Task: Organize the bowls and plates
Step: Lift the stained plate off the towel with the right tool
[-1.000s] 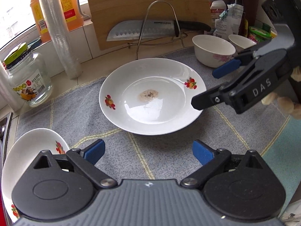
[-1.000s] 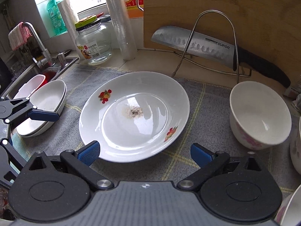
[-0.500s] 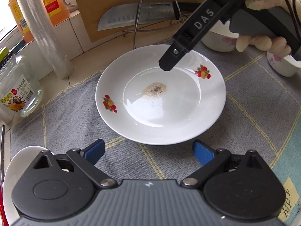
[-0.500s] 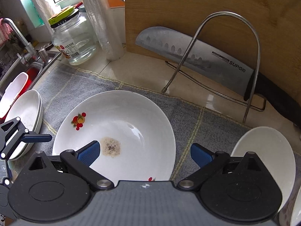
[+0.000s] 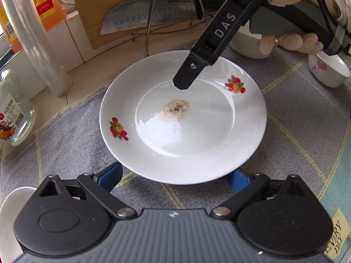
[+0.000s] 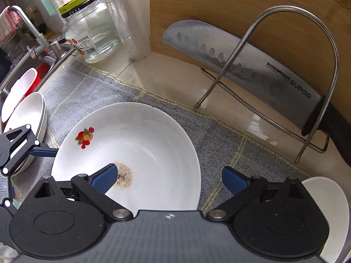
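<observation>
Glazed white china, the plate [image 5: 184,118] is seen in the left wrist view lying flat on the grey cloth [image 5: 65,149], with a fruit print on each side of its rim and a brownish speckled residue at its centre. The left gripper [image 5: 175,178] is held at the near rim, its jaws spread wide with a blue pad at either side of the edge, nothing gripped. The right gripper [image 5: 182,83] is seen from the side over the far part of the plate; contact cannot be judged. Two small bowls [image 5: 329,72] stand at the far right.

In the right wrist view the right gripper [image 6: 169,177] is shown wide open, one pad over the plate [image 6: 140,144] near the residue, the other over the cloth. A stack of plates [image 6: 33,118] sits at the left by the sink.

The plate is judged stiff, fairly heavy, slippery where glazed, and breakable; a hold across the thin raised rim is advised, kept level.
</observation>
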The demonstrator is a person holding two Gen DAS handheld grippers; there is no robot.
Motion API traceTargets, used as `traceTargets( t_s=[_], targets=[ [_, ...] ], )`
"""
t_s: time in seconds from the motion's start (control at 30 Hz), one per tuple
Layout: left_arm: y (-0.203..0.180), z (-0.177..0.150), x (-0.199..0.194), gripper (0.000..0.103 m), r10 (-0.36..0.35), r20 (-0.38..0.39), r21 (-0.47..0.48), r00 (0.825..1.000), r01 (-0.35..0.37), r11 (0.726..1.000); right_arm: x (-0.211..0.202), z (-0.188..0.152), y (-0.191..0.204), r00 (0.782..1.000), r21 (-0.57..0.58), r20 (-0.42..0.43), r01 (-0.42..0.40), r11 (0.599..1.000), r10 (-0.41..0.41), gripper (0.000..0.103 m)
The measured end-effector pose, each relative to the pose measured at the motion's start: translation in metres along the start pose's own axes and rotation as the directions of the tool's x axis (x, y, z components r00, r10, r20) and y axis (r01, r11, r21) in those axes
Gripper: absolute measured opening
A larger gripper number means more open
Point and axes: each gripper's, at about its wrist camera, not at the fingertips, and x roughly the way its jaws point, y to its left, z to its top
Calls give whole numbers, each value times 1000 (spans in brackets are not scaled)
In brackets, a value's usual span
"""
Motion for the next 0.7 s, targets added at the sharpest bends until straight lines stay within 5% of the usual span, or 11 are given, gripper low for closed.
traceTargets(
  t_s=[0.2, 0.33, 0.7],
  targets=[
    [1, -1, -3, 99, -10, 10, -12, 1000, 11, 1000, 6, 14, 0, 994, -45, -96, -65, 997, 60, 98],
    [3, -3, -4, 99, -11, 13, -21, 1000, 12, 1000, 16, 18, -9, 974, 9, -151, -169, 986, 169, 94],
    [2, -3, 1, 99, -12, 10, -14, 1000, 12, 1000, 14, 19, -33, 931, 102, -140, -324, 940, 336, 90]
  ],
)
